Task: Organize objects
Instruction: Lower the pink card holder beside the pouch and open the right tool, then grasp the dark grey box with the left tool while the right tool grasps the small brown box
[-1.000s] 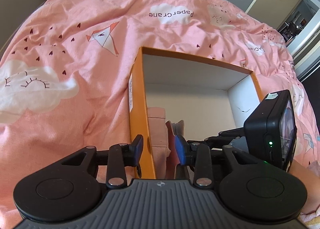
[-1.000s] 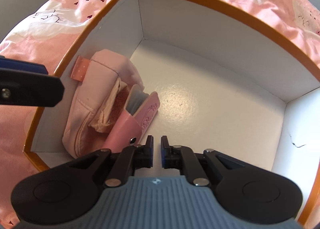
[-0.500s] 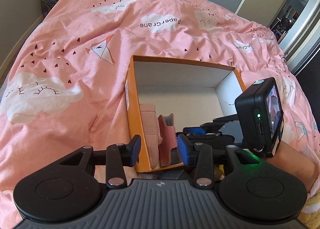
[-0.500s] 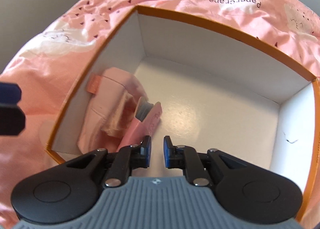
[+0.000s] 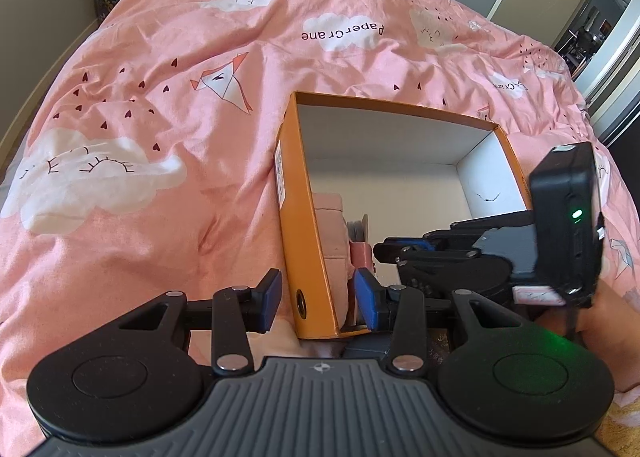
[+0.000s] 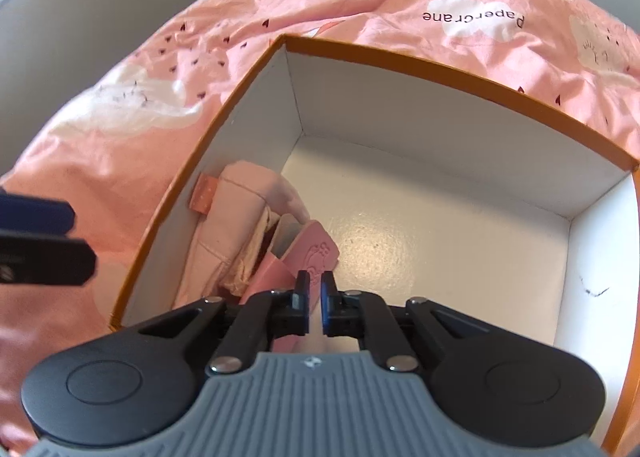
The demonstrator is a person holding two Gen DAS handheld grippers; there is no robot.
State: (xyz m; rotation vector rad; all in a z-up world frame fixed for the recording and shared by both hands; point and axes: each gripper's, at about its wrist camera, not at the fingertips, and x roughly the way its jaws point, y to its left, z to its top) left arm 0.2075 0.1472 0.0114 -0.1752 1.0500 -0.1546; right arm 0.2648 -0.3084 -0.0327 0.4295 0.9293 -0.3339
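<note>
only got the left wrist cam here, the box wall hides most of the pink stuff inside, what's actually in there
observer: A pink fabric pouch lies along the left wall of the orange box, and a flat pink case leans on it.
operator: anything else in the box
observer: No, the white floor that shows beyond them is bare.
operator: is the right gripper holding that case
observer: The right gripper is over the case's near end, and its jaws are closing to a narrow slit. Pink shows in the gap, but I cannot tell whether they pinch it.
</note>
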